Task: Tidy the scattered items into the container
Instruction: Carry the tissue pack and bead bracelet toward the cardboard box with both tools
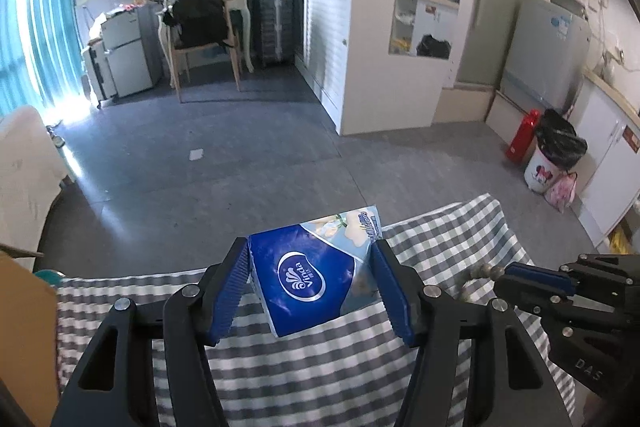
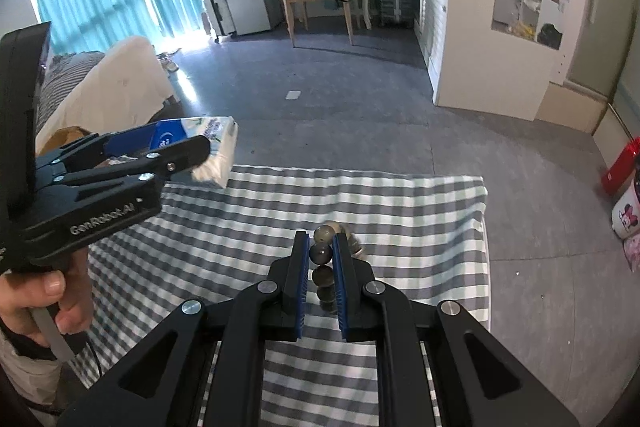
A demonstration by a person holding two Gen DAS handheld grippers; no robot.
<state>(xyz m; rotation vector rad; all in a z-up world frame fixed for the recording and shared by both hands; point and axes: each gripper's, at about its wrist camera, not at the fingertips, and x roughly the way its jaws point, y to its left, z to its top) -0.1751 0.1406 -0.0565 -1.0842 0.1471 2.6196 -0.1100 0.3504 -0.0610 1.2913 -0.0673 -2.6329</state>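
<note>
My left gripper (image 1: 310, 267) is shut on a blue Vinda tissue pack (image 1: 316, 275) and holds it above the checked tablecloth (image 1: 320, 367). The pack also shows in the right wrist view (image 2: 212, 151), held up at the table's far left by the left gripper (image 2: 200, 147). My right gripper (image 2: 322, 251) is shut on a string of dark beads (image 2: 322, 255) lifted over the cloth (image 2: 400, 211). In the left wrist view the right gripper (image 1: 504, 273) is at the right with the beads (image 1: 480, 277) hanging from its tip. A brown cardboard box (image 1: 24, 327) sits at the left edge.
The table's far edge drops to grey floor (image 1: 240, 155). A white sofa (image 2: 108, 83) stands left of the table. A bin with a black bag (image 1: 554, 155) and a red cylinder (image 1: 522, 135) stand on the floor at the right.
</note>
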